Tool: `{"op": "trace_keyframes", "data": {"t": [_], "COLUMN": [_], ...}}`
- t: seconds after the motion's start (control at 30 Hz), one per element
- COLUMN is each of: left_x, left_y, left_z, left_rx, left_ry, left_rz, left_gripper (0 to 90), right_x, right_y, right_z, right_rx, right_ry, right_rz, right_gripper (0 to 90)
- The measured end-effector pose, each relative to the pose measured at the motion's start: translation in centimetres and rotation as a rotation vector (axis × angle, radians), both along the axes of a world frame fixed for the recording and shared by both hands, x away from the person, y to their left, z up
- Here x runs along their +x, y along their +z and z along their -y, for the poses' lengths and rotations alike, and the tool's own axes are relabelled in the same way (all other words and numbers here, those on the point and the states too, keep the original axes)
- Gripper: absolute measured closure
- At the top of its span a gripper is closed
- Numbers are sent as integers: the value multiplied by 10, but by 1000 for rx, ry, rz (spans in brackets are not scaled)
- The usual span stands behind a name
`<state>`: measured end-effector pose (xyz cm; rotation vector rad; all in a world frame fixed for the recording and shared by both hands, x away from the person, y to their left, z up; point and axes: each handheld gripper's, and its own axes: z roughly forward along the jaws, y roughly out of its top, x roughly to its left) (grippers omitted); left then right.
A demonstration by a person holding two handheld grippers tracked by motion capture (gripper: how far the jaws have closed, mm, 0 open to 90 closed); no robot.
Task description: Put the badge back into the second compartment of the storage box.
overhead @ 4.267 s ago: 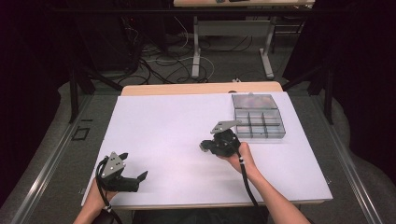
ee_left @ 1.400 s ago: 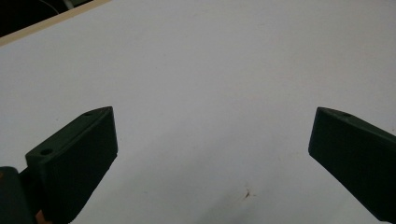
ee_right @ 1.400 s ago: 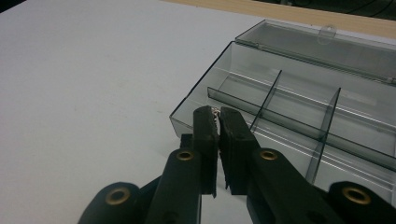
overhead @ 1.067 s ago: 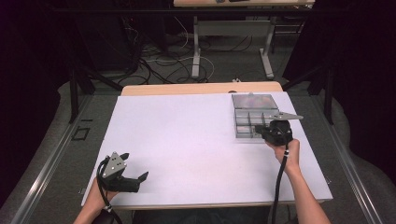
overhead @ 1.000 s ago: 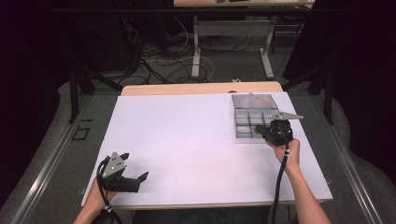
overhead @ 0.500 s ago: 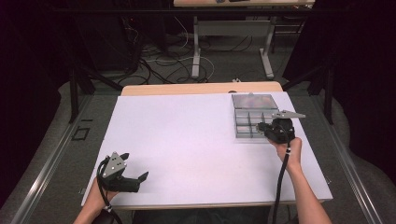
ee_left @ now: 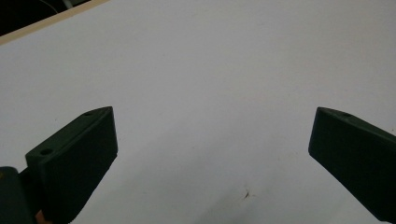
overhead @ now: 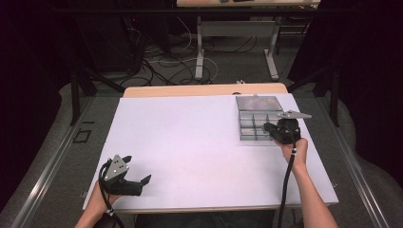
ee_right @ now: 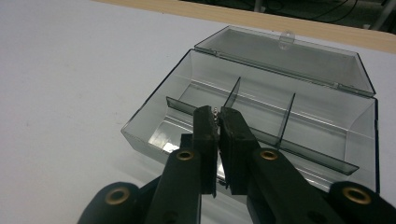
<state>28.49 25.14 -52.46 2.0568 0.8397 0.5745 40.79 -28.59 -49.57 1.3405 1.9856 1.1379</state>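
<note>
A clear plastic compartment box (overhead: 259, 118) sits open toward the far right of the white tabletop (overhead: 190, 137), its lid (ee_right: 285, 58) tipped back on the far side and thin dividers (ee_right: 236, 93) splitting the inside into cells. The right gripper (ee_right: 217, 122) is poised at the near edge of the box, its jaws drawn almost together over a near compartment; something tiny and metallic (ee_right: 215, 110), perhaps a small screw, shows pinched at their tips, though it is too small to name for sure. In the high view this right gripper (overhead: 267, 127) is at the box's near right corner. The left gripper (overhead: 142, 180) lies near the tabletop's near left corner, well apart from the box, its jaws spread wide with nothing between them.
</note>
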Motion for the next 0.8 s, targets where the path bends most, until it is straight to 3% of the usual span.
{"op": "trace_keyframes", "data": {"t": [0.8], "left_x": [1], "left_y": [-1], "left_z": [0], "left_rx": [-4], "left_ry": [0], "left_rz": [-1], "left_gripper": [15], "right_x": [19], "right_y": [-4], "right_z": [6], "right_rx": [-4], "right_ry": [-52], "right_rz": [-2], "right_gripper": [856]}}
